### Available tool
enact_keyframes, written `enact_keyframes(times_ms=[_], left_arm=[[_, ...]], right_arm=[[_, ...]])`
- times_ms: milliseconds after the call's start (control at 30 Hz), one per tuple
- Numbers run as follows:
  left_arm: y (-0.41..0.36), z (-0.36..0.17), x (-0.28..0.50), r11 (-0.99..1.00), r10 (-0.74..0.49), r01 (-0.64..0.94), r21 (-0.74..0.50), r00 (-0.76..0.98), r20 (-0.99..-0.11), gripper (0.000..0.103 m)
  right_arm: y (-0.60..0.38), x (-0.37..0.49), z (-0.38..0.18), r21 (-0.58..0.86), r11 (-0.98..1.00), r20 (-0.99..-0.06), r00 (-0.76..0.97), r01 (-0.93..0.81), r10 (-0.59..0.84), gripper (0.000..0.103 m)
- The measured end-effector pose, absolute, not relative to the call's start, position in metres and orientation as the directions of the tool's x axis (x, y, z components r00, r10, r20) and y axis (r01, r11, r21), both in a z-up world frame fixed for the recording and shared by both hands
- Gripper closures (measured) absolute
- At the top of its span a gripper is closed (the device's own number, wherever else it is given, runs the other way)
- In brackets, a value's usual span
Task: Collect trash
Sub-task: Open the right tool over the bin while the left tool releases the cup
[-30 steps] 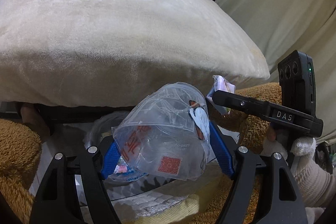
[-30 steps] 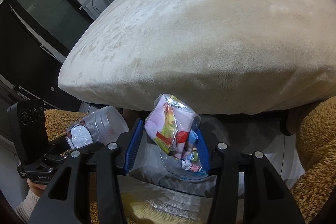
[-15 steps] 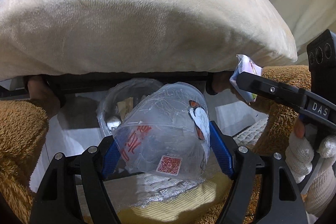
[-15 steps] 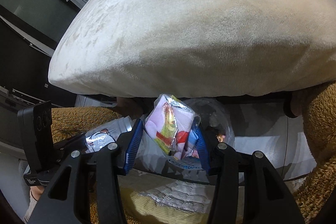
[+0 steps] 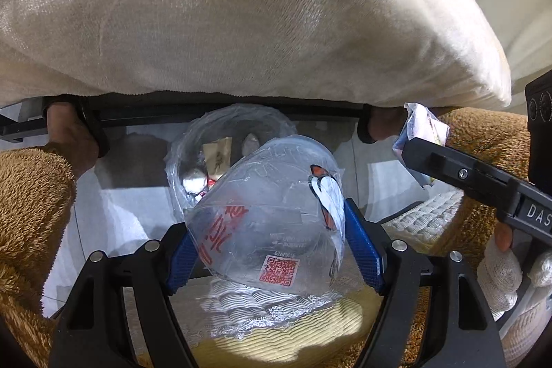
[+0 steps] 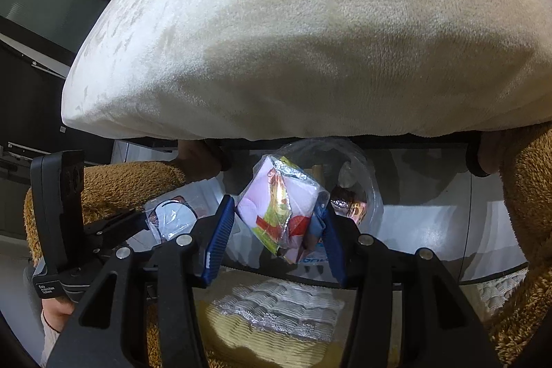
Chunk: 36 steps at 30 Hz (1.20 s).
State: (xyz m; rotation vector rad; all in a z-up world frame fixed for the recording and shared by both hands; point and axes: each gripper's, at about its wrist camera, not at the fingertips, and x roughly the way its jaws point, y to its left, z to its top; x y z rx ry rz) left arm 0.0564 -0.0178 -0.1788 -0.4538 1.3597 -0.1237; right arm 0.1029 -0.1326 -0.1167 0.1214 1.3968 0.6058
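My left gripper [image 5: 272, 240] is shut on a crumpled clear plastic cup [image 5: 269, 223] with red print and a QR code. It also shows in the right wrist view [image 6: 172, 216]. My right gripper [image 6: 276, 230] is shut on a pink, yellow and red snack wrapper [image 6: 279, 209], also seen at the right of the left wrist view [image 5: 422, 130]. Both hang above a bin lined with a clear bag [image 5: 193, 143] that holds several bits of trash. The bin shows behind the wrapper in the right wrist view [image 6: 365, 188].
A big cream plush cushion [image 5: 241, 16] fills the upper view and overhangs the bin. Brown fuzzy fabric [image 5: 31, 195] lies on both sides. A yellow and white padded mat [image 5: 276, 326] lies below the grippers. The floor [image 6: 431, 230] is pale and glossy.
Both grippers have moved forward and tilted down with their loads. The bin has come into fuller view beneath the cushion's edge. Both grips are unchanged.
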Motion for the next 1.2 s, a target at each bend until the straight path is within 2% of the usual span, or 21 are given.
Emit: enact_keyframes(times_ms=[533, 600, 667, 767, 833, 1000, 1200], left_arm=[[-0.008, -0.179, 0.053, 0.893, -0.359, -0.194, -0.405, 0.234, -0.904, 0.027], [-0.009, -0.178, 0.052, 0.895, -0.355, -0.189, -0.403, 0.241, -0.903, 0.024], [-0.012, -0.179, 0.052, 0.902, -0.352, -0.174, -0.396, 0.236, -0.906, 0.018], [-0.015, -0.178, 0.054, 0.928, -0.281, -0.184, -0.324, 0.229, -0.932, 0.014], [-0.014, -0.178, 0.055, 0.921, -0.293, -0.191, -0.339, 0.231, -0.928, 0.014], [-0.011, -0.165, 0.054, 0.921, -0.292, -0.17, -0.351, 0.294, -0.91, 0.014], [-0.013, -0.126, 0.041, 0.929, -0.27, -0.101, -0.355, 0.472, -0.839, 0.014]], right_arm=[[-0.14, 0.104, -0.104, 0.467, 0.821, -0.851, 0.085, -0.329, 0.518, 0.051], [-0.142, 0.104, -0.104, 0.479, 0.816, -0.845, 0.085, -0.324, 0.529, 0.048], [-0.143, 0.105, -0.102, 0.483, 0.815, -0.841, 0.09, -0.318, 0.534, 0.037], [-0.146, 0.107, -0.1, 0.484, 0.822, -0.839, 0.108, -0.302, 0.534, 0.033], [-0.147, 0.107, -0.101, 0.492, 0.821, -0.837, 0.103, -0.29, 0.538, 0.033], [-0.146, 0.104, -0.095, 0.486, 0.818, -0.832, 0.125, -0.309, 0.541, 0.033], [-0.153, 0.091, -0.06, 0.429, 0.817, -0.785, 0.288, -0.386, 0.548, 0.033]])
